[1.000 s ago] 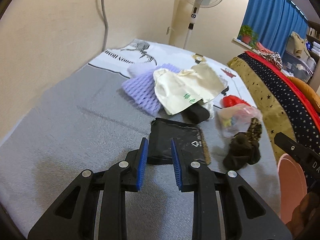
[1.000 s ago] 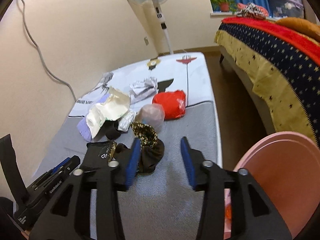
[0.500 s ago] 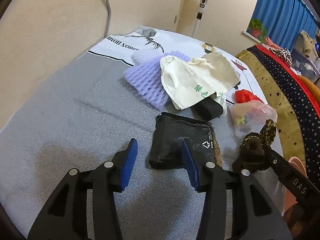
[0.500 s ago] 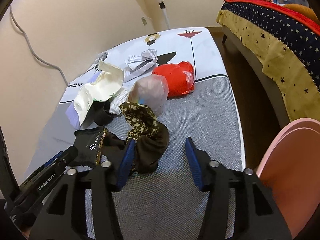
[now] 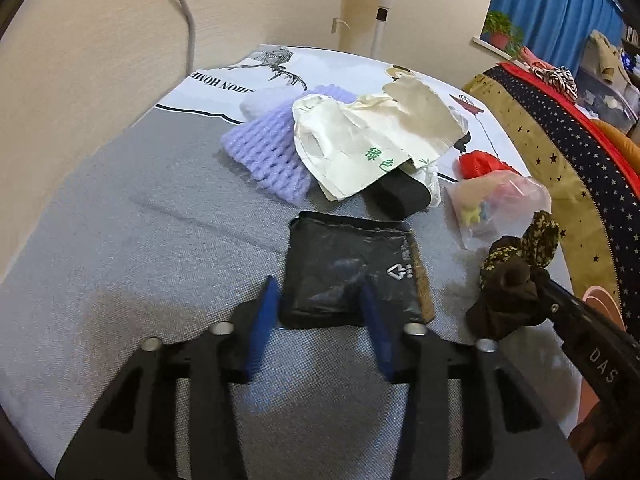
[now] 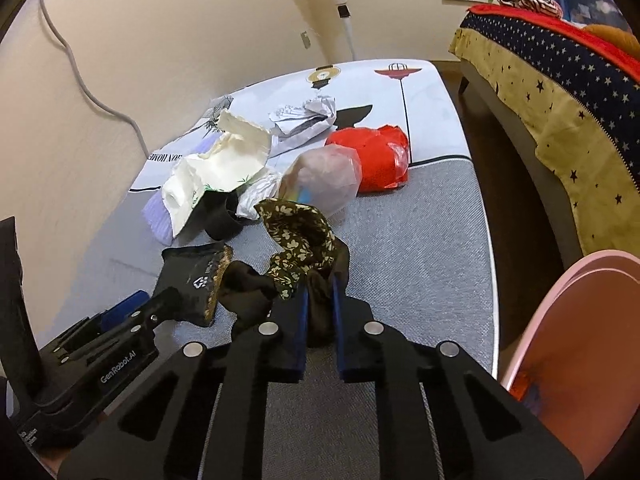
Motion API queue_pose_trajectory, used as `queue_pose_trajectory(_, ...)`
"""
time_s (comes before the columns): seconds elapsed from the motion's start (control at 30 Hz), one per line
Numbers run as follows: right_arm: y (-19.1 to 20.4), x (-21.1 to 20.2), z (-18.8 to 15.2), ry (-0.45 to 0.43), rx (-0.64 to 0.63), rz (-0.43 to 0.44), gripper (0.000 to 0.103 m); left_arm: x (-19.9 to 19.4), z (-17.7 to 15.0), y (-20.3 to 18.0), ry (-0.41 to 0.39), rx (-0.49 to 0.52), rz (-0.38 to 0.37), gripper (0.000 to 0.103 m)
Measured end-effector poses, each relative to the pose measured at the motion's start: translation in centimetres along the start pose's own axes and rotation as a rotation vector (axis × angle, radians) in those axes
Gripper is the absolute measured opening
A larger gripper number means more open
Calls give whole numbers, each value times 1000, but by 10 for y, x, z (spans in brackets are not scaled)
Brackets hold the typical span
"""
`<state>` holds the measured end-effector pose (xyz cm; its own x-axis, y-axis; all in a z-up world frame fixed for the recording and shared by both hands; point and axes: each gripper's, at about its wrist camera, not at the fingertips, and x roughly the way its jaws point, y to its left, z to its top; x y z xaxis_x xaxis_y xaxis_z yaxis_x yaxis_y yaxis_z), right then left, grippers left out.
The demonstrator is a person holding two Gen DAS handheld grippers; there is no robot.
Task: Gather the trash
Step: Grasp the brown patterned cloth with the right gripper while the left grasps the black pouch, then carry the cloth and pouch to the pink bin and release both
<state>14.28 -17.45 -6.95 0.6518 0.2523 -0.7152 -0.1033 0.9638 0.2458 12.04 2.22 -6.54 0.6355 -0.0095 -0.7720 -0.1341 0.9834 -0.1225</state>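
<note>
Trash lies on a low table [image 5: 120, 216]. My left gripper [image 5: 320, 296] is open, its jaws astride the near edge of a flat black pouch [image 5: 348, 272], also seen in the right wrist view [image 6: 196, 276]. My right gripper [image 6: 318, 290] is shut on a dark brown floral wrapper [image 6: 304, 240], which shows at the right in the left wrist view [image 5: 516, 276]. Behind lie a clear bag [image 6: 324, 180], a red bag [image 6: 372, 156], a cream paper bag [image 5: 372, 140], purple foam netting [image 5: 268, 152], a black cup [image 6: 220, 216] and crumpled paper [image 6: 308, 116].
A pink bin [image 6: 580, 344] stands at the table's right edge by my right gripper. A star-patterned bed [image 6: 560, 92] is across a strip of floor. A fan pole [image 5: 380, 12] and a wall cable [image 5: 182, 4] are behind the table.
My right gripper has closed on the floral wrapper. My left gripper has opened wider and moved forward over the black pouch's near edge.
</note>
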Motion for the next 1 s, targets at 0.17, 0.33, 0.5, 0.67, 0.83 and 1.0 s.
queue_pose_trajectory(0.17,-1,-9,-1,-14,0,-12,11,-5,-2,1,-18,-5,-28,11)
queue_pose_trajectory(0.33,-3,-25,-3,-40,0,-23,11,-21,-4,2,-80,-13,-42,9)
queue_pose_trajectory(0.5,-8,-45,-6,-68,11,-39,11,-39,-5,2,-129,-11,-65,2)
queue_pose_trajectory(0.67,-7,-71,-11,-103,0,-58,11,-55,-10,-1,-166,10,-83,0)
queue_pose_trajectory(0.83,-10,-94,-16,-127,2,-72,11,-69,-15,4,-193,-16,-127,0)
queue_pose_trajectory(1.0,-13,-118,-18,-164,-3,-87,11,-87,-17,-1,-225,12,-153,0)
